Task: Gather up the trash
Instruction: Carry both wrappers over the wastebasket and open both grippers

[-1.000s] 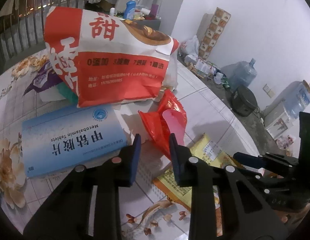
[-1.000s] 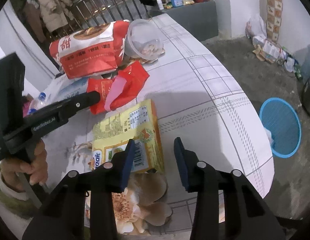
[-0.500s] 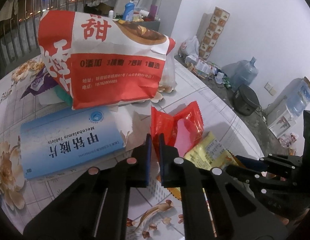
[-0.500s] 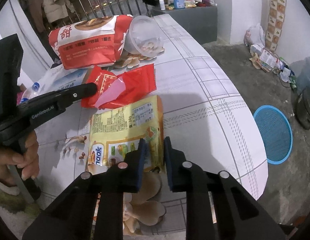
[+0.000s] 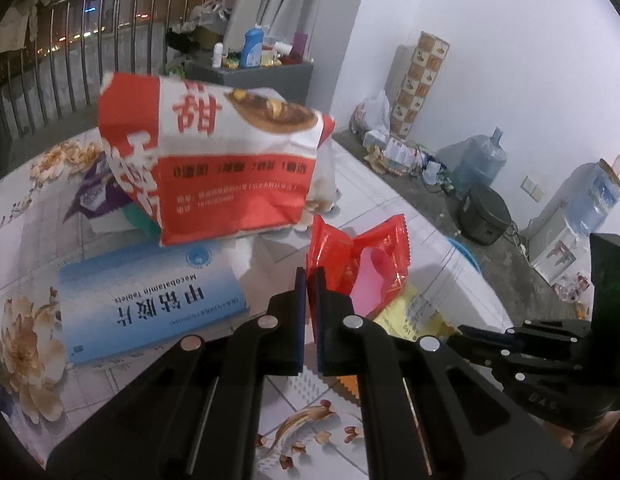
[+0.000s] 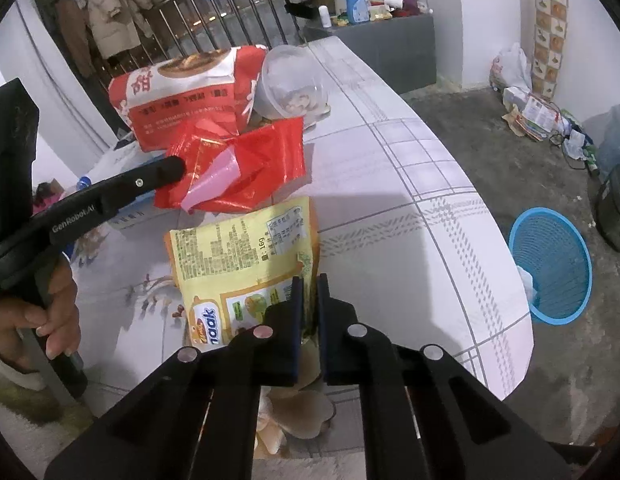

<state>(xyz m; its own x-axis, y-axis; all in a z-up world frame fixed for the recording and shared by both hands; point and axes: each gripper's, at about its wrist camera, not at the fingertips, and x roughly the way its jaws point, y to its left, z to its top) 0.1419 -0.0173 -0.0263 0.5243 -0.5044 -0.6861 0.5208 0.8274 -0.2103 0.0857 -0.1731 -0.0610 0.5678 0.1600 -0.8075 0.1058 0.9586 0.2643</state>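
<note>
both claws are clamping down at once here. the left claw (image 5: 309, 276) is pinching the edge of the red wrapper (image 5: 370, 264), jaws nearly touching, and holding it just clear of the worktop (image 6: 410, 184). the right claw (image 6: 308, 286) is squeezing the near corner of the yellow snack bag (image 6: 245, 252), which is tilting up off the surface. the blue basket (image 6: 550, 264) is waiting on the floor beyond the worktop's edge, probably where both pieces are going.

Water jugs (image 5: 480, 160) seen against white wall; black pot (image 5: 484, 216) on floor — coats (image 6: 109, 16) hung by railing (image 6: 229, 12).
</note>
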